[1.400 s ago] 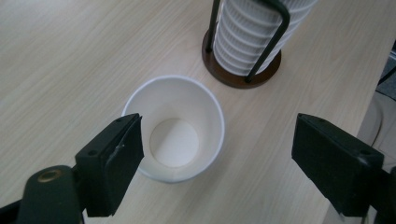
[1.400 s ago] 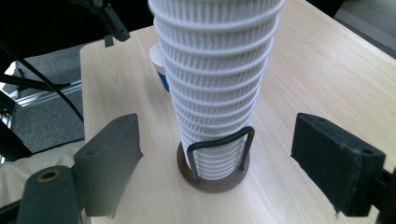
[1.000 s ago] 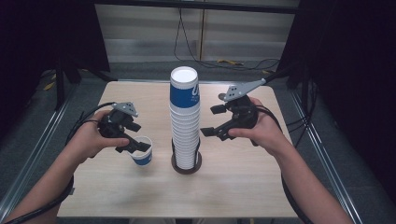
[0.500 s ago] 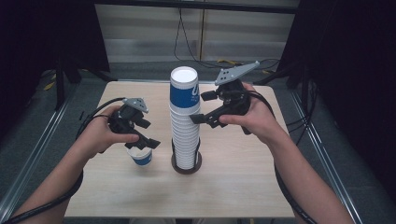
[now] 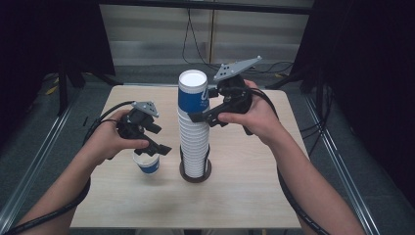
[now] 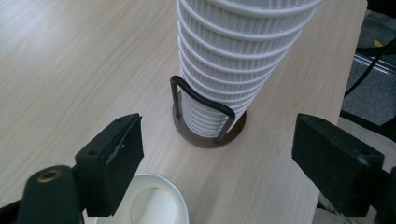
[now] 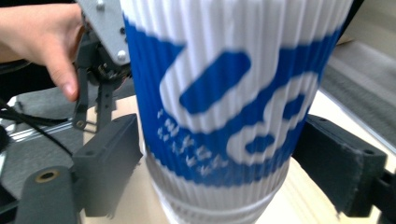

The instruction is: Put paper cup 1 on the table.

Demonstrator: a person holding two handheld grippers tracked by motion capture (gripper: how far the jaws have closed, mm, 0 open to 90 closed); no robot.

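Observation:
A tall stack of ribbed white paper cups (image 5: 193,142) (image 6: 224,60) stands in a dark wire holder (image 5: 195,174) (image 6: 205,137) at mid-table. The top cup (image 5: 192,95) (image 7: 224,93) is blue and white. My right gripper (image 5: 198,104) (image 7: 219,158) straddles that top cup. Its jaws have just been closing, and the pads stand right at the cup's wall, open. My left gripper (image 5: 155,142) (image 6: 217,163) hangs open just above a single blue cup (image 5: 147,164) (image 6: 156,205). That cup stands upright on the table, left of the stack, with nothing gripped.
The light wooden table (image 5: 244,196) has bare room in front and to the right of the stack. Cables trail from both grippers off the table's sides. Dark curtains and floor rails surround the table.
My right gripper has risen along the stack from its middle to the top blue cup, and its jaws have narrowed. The left hand has barely shifted over the single cup.

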